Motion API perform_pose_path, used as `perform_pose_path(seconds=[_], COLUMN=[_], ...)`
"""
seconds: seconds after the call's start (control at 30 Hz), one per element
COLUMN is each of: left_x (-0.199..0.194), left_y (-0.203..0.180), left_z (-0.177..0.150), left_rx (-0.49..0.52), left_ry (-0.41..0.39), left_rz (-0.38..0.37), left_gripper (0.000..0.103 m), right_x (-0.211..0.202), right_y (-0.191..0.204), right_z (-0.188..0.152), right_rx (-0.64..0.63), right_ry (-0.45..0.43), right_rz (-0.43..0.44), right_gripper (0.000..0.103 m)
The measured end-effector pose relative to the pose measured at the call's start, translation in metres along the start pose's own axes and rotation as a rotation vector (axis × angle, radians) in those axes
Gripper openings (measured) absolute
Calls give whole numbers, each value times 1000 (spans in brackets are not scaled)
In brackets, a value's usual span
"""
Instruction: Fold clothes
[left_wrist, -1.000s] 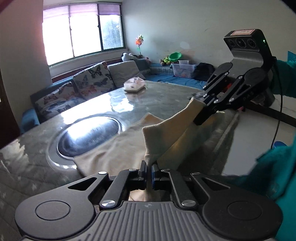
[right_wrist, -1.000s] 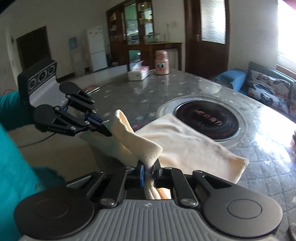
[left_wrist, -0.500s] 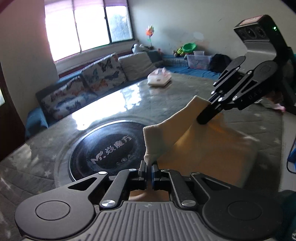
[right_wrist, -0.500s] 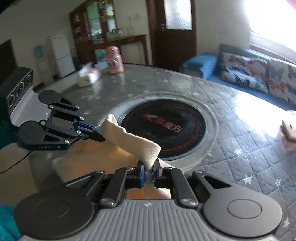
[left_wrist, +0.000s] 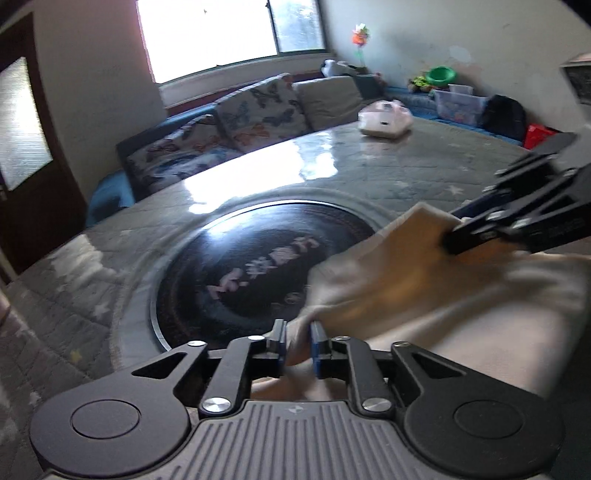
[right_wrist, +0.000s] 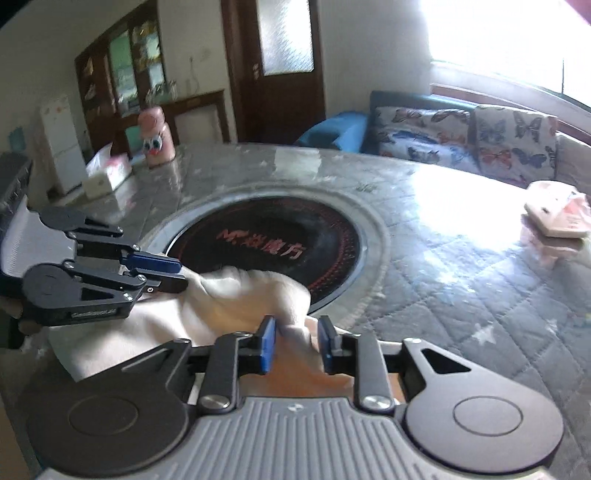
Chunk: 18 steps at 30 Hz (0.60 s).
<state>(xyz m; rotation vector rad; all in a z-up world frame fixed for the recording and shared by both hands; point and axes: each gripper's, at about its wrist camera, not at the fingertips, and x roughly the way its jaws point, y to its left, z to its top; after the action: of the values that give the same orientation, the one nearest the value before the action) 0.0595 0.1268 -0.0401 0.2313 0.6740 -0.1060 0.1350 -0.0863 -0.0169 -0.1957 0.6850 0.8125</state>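
Observation:
A cream cloth (left_wrist: 424, 291) lies folded over on the grey quilted table (left_wrist: 388, 173), its far edge at the rim of the round black inset (left_wrist: 240, 273). It also shows in the right wrist view (right_wrist: 236, 299). My left gripper (left_wrist: 297, 341) has its jaws parted, with the cloth's corner loose between them. My right gripper (right_wrist: 297, 341) is open wider, the other corner lying between its pads. Each gripper shows in the other's view, the left one (right_wrist: 173, 275) and the right one (left_wrist: 458, 232) both at the cloth's folded edge.
A pink-and-white tissue pack (left_wrist: 384, 120) lies far across the table. A tissue box (right_wrist: 107, 173) and a pink bottle (right_wrist: 157, 136) stand at the table's other side. A sofa with butterfly cushions (left_wrist: 221, 129) runs behind. The table edge is near on my side.
Both grippers carried the cloth's edge forward toward the black inset and lowered it. Both then opened, and the cloth corners are no longer pinched.

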Motion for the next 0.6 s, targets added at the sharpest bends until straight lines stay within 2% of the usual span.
perform_pose_path(seconds=[0.2, 0.27, 0.33, 0.4, 0.5, 0.6], left_x=[2, -5, -17, -31, -54, -72], left_y=[9, 9, 6, 0, -15, -34], left_z=[2, 4, 6, 6, 4, -2], left_rx=[-72, -98, -123, -137, -148, -142], left_ry=[-2, -18, -46, -80, -117, -139], left_rz=[42, 41, 30, 17, -24, -79], left_gripper=[17, 21, 30, 55, 72, 79], right_x=[-40, -45, -44, -40, -31, -26], right_y=[-13, -19, -23, -26, -27, -23], right_z=[-17, -21, -25, -27, -31, -35], right_rx=[21, 26, 39, 54, 64, 50], right_ry=[-33, -20, -5, 6, 16, 11], right_rz=[-83, -105, -110, -106, -111, -128], right_gripper=[30, 30, 30, 30, 30, 30])
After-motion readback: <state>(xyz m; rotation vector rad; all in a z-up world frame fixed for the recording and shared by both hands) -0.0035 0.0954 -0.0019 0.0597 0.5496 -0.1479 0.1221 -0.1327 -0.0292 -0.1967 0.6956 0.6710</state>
